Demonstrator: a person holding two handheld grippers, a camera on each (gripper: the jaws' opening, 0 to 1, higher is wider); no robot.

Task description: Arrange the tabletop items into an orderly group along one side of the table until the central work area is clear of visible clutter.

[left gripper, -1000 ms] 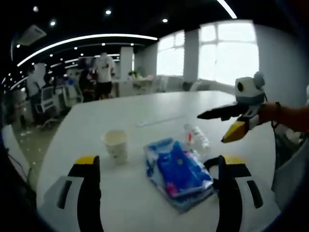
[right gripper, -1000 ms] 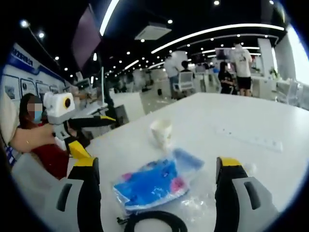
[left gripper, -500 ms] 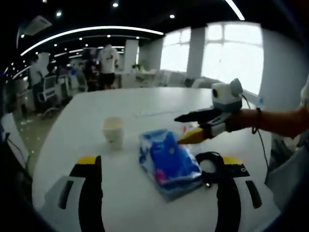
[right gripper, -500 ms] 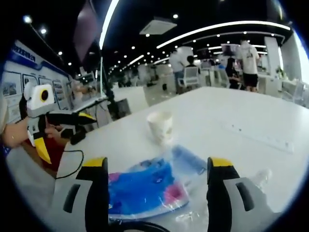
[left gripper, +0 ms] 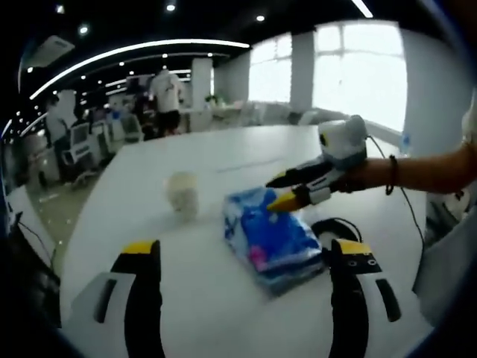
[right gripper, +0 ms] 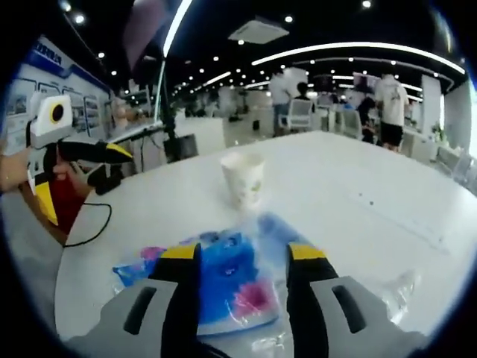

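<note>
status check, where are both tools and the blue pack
Right tool open, jaws astride blue pack. Left tool open, hovering short. Paper cup and black cable beside pack.

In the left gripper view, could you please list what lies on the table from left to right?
Paper cup → blue plastic package → black cable loop.

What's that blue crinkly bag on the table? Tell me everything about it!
The blue bag is a soft, clear plastic pack with blue contents and pink patches. It lies flat on the white table, near the paper cup, with a black cable loop beside it. The right gripper is over it, jaws narrowed on either side of its top. Whether they pinch it yet is unclear.
</note>
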